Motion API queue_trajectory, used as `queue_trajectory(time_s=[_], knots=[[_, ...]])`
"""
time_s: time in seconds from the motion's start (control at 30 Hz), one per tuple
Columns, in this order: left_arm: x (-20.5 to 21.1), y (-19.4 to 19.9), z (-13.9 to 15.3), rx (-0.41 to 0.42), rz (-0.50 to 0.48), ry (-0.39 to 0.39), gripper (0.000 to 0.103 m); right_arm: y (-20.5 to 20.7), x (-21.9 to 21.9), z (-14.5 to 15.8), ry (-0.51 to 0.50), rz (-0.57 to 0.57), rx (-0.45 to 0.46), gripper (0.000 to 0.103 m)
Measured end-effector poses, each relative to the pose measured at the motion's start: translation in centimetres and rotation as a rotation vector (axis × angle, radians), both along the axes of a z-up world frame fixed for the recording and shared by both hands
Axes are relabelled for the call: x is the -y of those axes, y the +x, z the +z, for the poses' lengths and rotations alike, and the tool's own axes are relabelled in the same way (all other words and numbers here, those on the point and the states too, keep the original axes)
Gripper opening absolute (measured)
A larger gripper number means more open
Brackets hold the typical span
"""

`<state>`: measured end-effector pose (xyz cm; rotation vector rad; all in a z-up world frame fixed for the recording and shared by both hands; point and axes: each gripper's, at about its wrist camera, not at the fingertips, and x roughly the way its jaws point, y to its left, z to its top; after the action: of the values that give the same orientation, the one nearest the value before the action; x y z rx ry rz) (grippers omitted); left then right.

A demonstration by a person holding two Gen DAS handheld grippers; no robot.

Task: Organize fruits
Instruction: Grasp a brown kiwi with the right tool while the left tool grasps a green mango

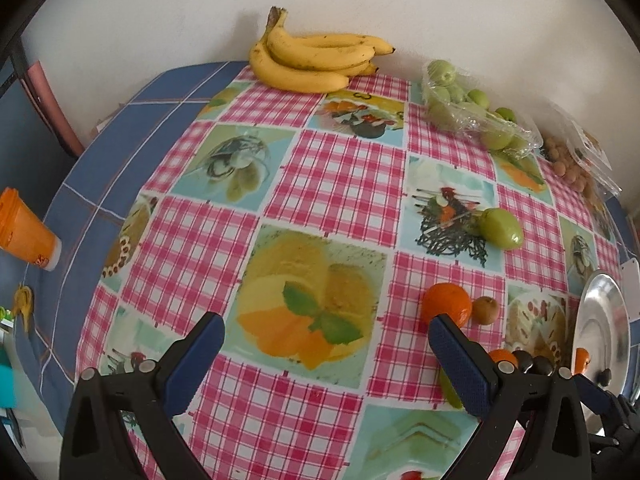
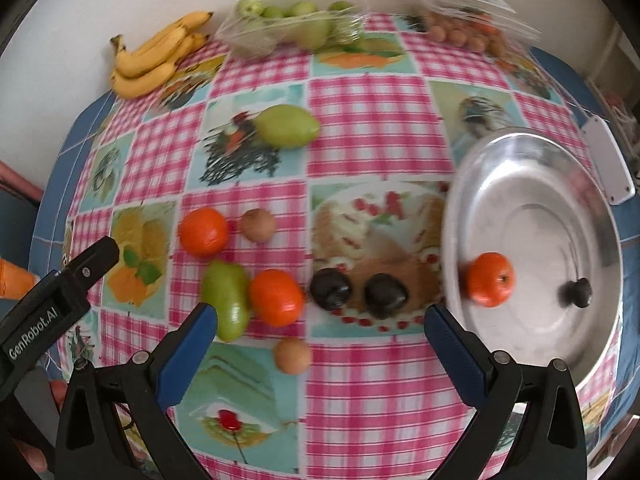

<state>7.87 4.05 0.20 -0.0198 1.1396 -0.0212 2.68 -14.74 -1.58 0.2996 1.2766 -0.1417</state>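
My right gripper (image 2: 320,324) is open above the table, holding nothing. Ahead of it lie an orange (image 2: 276,297), a green pear (image 2: 226,304), two dark plums (image 2: 330,290) and a small brown fruit (image 2: 293,355). Farther off are another orange (image 2: 203,231), a brown fruit (image 2: 258,225) and a second green pear (image 2: 286,126). The metal bowl (image 2: 516,168) at right holds an orange (image 2: 490,279) and a dark plum (image 2: 578,292). My left gripper (image 1: 326,330) is open and empty, its right finger beside an orange (image 1: 446,304).
Bananas (image 1: 316,60) lie by the back wall, next to a plastic bag of green fruits (image 1: 472,108) and a pack of small brown fruits (image 1: 568,160). An orange cup (image 1: 24,236) stands at the left table edge. The left gripper's body (image 2: 52,300) shows at left.
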Motion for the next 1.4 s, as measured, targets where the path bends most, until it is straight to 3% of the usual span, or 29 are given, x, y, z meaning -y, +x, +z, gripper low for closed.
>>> queue_trajectory(time_s=[0.17,0.63,0.9,1.23,1.4], knots=[[-0.6,-0.1,-0.7,-0.021,0.017,-0.001,0.103,0.1,-0.7,-0.6,0.004,0.018,-0.014,0.103],[0.8,-0.1,-1.0,-0.025,-0.027,-0.12,0.103,-0.8,0.3,-0.5,0.016,0.026,0.024,0.103],[2.5,-0.2,-2.0,-0.085,-0.09,-0.116,0.103,-1.6,1.1,-1.1,0.051,0.005,0.013,0.102],[3.7,-0.5,-3.3,-0.156,-0.115,-0.173,0.103,-1.8,-0.1,-2.3,0.045,0.059,-0.032,0.102],[4.6,-0.6,-3.5,-0.165,-0.149,-0.19,0.102,-1.7,-0.5,-2.6,0.045,0.079,-0.039,0.088]])
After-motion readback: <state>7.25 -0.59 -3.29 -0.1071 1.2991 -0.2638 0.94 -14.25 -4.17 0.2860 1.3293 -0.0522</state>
